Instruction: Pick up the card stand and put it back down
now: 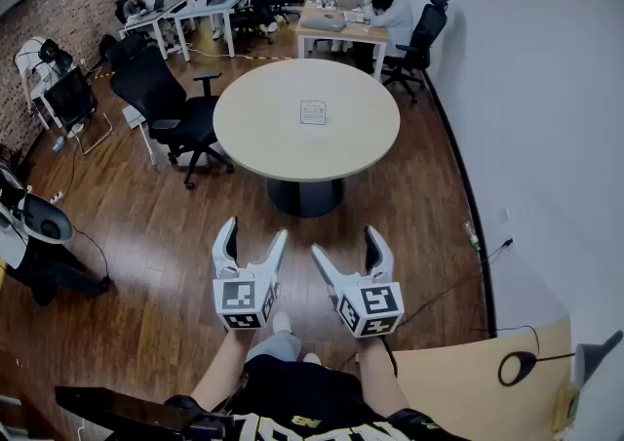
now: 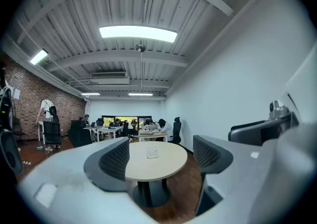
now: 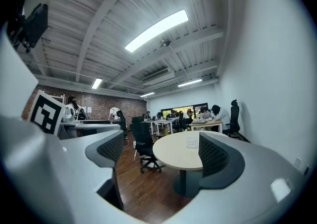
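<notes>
The person is wearing a black top with yellow-and-white lettering running across the chest, its sleeves leaving the forearms uncovered, and pale grey-blue legwear is showing just below it. The left gripper and the right gripper are both showing smooth, curved white shells, each one tapering into two jaws that are carrying dark grey pads with a fine mesh texture. A white cube is capping the rear of each gripper, bearing black square markers on its faces
</notes>
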The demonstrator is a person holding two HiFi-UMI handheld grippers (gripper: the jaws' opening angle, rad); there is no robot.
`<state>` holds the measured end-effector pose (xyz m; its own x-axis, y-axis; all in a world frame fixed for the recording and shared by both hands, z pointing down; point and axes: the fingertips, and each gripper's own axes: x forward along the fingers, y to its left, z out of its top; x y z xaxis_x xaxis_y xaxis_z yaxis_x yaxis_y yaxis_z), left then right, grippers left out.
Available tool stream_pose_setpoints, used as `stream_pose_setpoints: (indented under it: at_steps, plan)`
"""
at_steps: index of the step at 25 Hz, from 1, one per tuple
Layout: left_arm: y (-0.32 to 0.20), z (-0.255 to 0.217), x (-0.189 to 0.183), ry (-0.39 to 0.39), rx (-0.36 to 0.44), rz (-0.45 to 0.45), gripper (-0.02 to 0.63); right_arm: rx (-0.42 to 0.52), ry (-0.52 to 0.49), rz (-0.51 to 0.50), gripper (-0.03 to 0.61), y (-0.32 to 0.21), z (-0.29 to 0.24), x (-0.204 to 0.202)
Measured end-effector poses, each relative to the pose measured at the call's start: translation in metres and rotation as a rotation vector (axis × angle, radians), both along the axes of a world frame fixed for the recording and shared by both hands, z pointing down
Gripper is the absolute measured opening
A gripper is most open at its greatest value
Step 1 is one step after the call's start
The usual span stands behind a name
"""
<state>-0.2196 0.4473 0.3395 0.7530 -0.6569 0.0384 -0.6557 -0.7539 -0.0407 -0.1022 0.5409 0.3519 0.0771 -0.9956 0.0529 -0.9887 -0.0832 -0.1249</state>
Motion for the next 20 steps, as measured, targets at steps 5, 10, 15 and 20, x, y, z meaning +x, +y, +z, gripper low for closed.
stream_pose_setpoints:
  at_steps: [5,10,15,20]
  plan:
    - [-0.041,0.01,0.011,0.016,-0.008,-0.008,0.405,-0.039,-0.002,0.027,0.469,-0.031,0.016,0.024]
    - [-0.113,0.023,0.023,0.028,-0.04,0.001,0.405,-0.092,-0.023,0.053,0.469,-0.096,0.022,0.047]
    - [-0.186,0.007,0.039,0.049,-0.026,0.017,0.405,-0.061,0.013,0.05,0.469,-0.175,-0.002,0.061]
    - [-0.243,0.0,0.054,0.078,-0.036,0.036,0.405,-0.038,0.037,0.042,0.469,-0.237,-0.015,0.066]
